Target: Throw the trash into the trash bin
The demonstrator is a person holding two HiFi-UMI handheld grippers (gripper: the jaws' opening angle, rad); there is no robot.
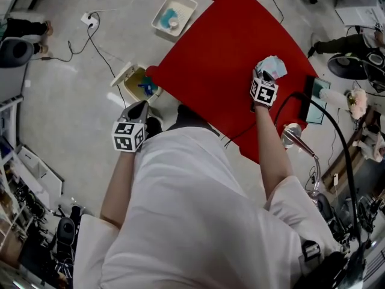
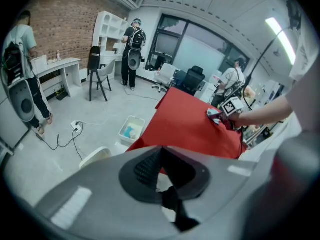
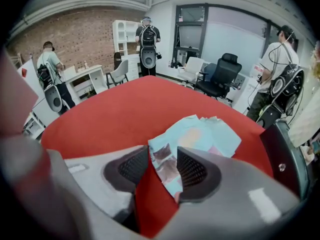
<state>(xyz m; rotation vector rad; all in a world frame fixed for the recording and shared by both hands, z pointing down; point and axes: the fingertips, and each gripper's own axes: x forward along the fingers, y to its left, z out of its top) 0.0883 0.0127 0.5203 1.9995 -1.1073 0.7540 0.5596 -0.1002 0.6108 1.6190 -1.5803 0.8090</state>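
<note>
Red table [image 3: 115, 109] holds the wrapper [image 3: 202, 134] between the jaws of the right tool [image 3: 164, 153].

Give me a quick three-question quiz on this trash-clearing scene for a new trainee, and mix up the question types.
1. True or false: the crumpled wrapper lies on the red table.
2. Which gripper has the wrapper between its jaws? A) left B) right C) neither
3. Fill in: the trash bin stands on the ___, off the table's left edge in the head view.

Key: 1 true. 2 B: the right gripper has its jaws apart around a corner of the wrapper. 3 floor.
</note>
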